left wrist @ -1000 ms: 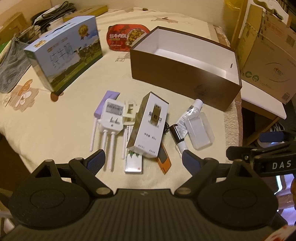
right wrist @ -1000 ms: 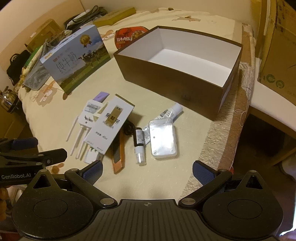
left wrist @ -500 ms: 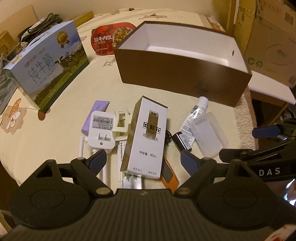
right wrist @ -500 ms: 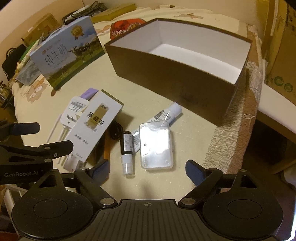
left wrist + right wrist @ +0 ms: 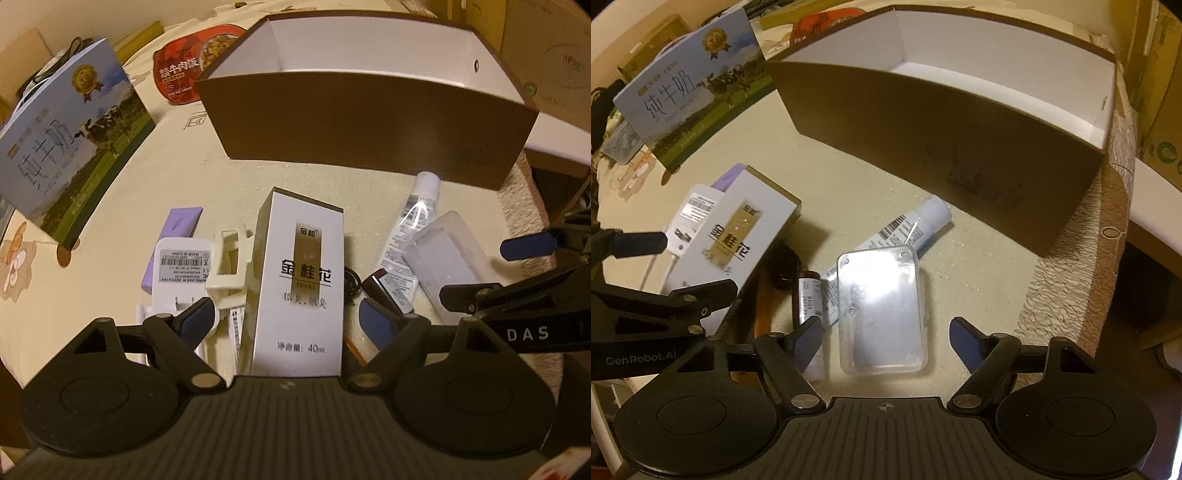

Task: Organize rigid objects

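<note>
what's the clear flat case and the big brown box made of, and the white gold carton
Clear flat case: looks like hard transparent plastic, glossy, with glare and moulded dimples. Big brown box: seemingly matte paperboard, brown outside, white inside, with thin straight walls. White and gold carton: likely coated card, slightly shiny, with sharp folded edges.

Black tongs (image 5: 286, 319), blue fingertips (image 5: 376, 325)

Brown outside, white inside on the open box (image 5: 369, 122). White with a gold stripe on the small carton (image 5: 301, 280). Lilac on the flat case (image 5: 181, 225). Blue sky, green pasture on the milk carton (image 5: 70, 147).
</note>
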### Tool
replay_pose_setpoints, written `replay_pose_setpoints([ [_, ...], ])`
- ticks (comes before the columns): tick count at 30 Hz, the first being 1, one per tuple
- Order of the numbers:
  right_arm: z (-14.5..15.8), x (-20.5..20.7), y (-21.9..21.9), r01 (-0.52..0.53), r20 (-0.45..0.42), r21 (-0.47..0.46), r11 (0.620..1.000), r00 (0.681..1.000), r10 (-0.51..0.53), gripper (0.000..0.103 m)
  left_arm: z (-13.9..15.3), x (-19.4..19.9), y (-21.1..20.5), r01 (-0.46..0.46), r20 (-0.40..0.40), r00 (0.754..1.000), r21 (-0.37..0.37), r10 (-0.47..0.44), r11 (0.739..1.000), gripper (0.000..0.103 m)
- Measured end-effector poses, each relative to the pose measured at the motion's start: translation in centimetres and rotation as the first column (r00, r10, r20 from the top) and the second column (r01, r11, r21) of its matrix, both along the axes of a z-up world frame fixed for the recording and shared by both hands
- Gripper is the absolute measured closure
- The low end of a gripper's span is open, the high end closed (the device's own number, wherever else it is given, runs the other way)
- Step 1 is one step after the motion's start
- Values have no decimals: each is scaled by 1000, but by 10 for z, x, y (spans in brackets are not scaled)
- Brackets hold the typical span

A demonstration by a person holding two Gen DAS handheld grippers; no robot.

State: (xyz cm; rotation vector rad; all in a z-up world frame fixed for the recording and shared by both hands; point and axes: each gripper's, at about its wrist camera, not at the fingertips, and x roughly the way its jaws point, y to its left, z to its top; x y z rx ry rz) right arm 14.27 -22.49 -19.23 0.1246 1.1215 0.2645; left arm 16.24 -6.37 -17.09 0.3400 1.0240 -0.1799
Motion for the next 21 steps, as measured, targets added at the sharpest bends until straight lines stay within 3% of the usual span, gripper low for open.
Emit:
replay_pose_setpoints([
  [11,-23,12,11,-36,-16,-45,998,999,35,38,-17,12,-8,55,-18,998,48,-54,997,23],
  [16,-26,15,13,-47,-19,-54,997,999,46,48,-19,14,-10,64,-20,998,51,-63,997,23],
  [21,-26,13,12,-49,0,-69,996,999,49,49,-22,14,-15,87,-12,996,72,-86,994,23],
])
